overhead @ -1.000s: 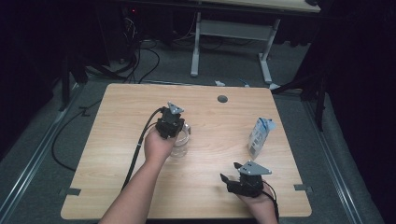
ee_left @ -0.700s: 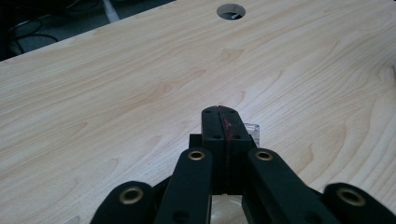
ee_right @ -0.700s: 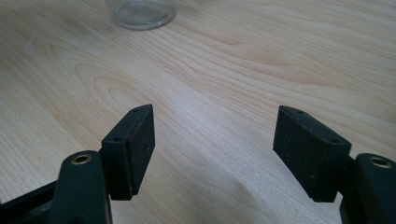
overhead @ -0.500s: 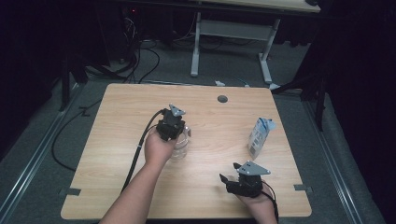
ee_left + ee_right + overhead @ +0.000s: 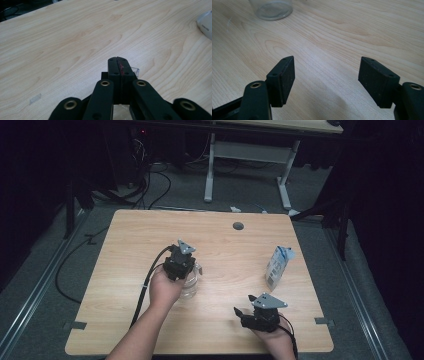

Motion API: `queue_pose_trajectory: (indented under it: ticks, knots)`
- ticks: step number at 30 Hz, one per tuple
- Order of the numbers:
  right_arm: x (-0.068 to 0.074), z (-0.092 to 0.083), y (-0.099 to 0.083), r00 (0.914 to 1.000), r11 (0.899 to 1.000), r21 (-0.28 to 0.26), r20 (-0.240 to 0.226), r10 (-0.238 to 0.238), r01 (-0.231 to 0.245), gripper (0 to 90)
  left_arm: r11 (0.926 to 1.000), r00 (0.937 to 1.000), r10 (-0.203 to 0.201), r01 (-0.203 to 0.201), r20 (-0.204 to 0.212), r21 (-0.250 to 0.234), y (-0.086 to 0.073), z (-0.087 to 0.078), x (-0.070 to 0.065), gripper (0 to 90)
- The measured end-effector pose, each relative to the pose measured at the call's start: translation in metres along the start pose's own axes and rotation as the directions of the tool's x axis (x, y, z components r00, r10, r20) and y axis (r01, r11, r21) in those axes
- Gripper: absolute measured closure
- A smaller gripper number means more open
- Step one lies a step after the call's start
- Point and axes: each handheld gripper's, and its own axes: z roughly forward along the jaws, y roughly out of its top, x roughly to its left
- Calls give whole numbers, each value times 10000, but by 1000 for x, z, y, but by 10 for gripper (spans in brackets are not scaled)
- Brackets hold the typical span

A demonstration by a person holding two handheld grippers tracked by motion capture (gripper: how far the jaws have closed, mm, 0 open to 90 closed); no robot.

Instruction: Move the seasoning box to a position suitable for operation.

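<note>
High view: your left gripper (image 5: 184, 262) has its jaws clamped on the clear jar's (image 5: 191, 284) rim; carry it level. Right gripper (image 5: 248, 312) jaws stand apart.

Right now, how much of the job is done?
Done: the left claw looks shut on the rim of the clear cup, with a thin clear edge peeking out beside its jaws. In hand: that cup, held at the table. Left: the right claw waits open with nothing between its jaws, and the carton stands untouched.
</note>
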Motion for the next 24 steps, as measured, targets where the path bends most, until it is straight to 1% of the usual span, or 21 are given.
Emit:
queue_pose_trajectory:
  ticks: [3, 6, 7, 8, 9, 10, 11, 12, 14, 15, 16, 17, 18, 19, 20, 21, 22, 23, 24]
  knots:
    - [1, 0, 0, 10000, 10000, 3, 15, -48, 48, 298, 10000, 9999, -55, 55, 163, -32, -5, -5, -1, 900]
    - [2, 1, 0, 10000, 10000, 22, 0, -91, 91, 298, 10000, 9996, 3, -2, 271, -37, -11, -11, -5, 900]
    - [3, 1, 0, 10000, 9999, 55, 4, -85, 85, 298, 10000, 9994, 27, -25, 343, -57, -12, -13, -5, 900]
    - [3, 1, 0, 10000, 10000, 33, -2, -89, 89, 298, 10000, 9987, -34, 37, 500, -49, -14, -16, -6, 900]
    - [3, 1, 0, 9999, 9999, 35, -21, -116, 117, 298, 9999, 9983, -83, 89, 580, -95, -15, -17, -6, 900]
    - [4, 1, 0, 9999, 9999, 25, -26, -120, 120, 298, 9992, 9973, -168, 192, 710, -343, -15, -23, -5, 900]
    - [4, 1, 1, 9999, 9999, 20, -44, -143, 143, 297, 9992, 9973, -168, 192, 710, -343, -15, -23, -5, 900]
    - [4, 1, 0, 9999, 9999, 30, -47, -152, 152, 297, 9962, 9972, -224, 283, 718, -823, -14, -33, -1, 900]
    - [4, 2, 0, 9998, 9998, 54, -49, -174, 174, 297, 9922, 9976, -291, 366, 636, -1194, -18, -44, 7, 900]
    - [5, 2, 0, 9998, 9998, 56, -53, -173, 173, 297, 9922, 9976, -291, 366, 636, -1194, -18, -44, 7, 900]
    - [5, 2, 0, 9998, 9998, 71, -59, -180, 180, 297, 9881, 9987, -334, 387, 377, -1491, -26, -55, 16, 900]
    - [5, 2, -1, 9999, 9998, 82, -51, -163, 164, 297, 9881, 9987, -334, 387, 377, -1491, -26, -55, 16, 900]
    - [5, 2, -1, 9999, 9998, 89, -45, -158, 158, 301, 9842, 9984, -501, 539, 267, -1688, -35, -60, 24, 900]
    - [5, 2, -1, 9999, 9998, 98, -56, -147, 148, 309, 9836, 9981, -582, 609, 207, -1699, -41, -61, 28, 900]
    - [4, 2, -1, 9999, 9999, 85, -87, -148, 148, 315, 9837, 9982, -596, 588, 4, -1701, -48, -62, 33, 900]
    - [4, 2, -1, 9999, 9999, 85, -87, -148, 148, 315, 9837, 9982, -596, 588, 4, -1701, -48, -62, 33, 900]
    - [5, 3, -1, 9998, 9998, 68, -117, -165, 166, 334, 9834, 9971, -742, 705, -161, -1670, -60, -61, 40, 900]
    - [5, 3, -1, 9998, 9999, 55, -121, -161, 162, 340, 9814, 9978, -655, 643, -8, -1807, -65, -58, 46, 900]
    - [5, 3, -1, 9998, 9998, 35, -117, -184, 185, 339, 9791, 9949, -980, 1008, 244, -1767, -74, -54, 49, 900]
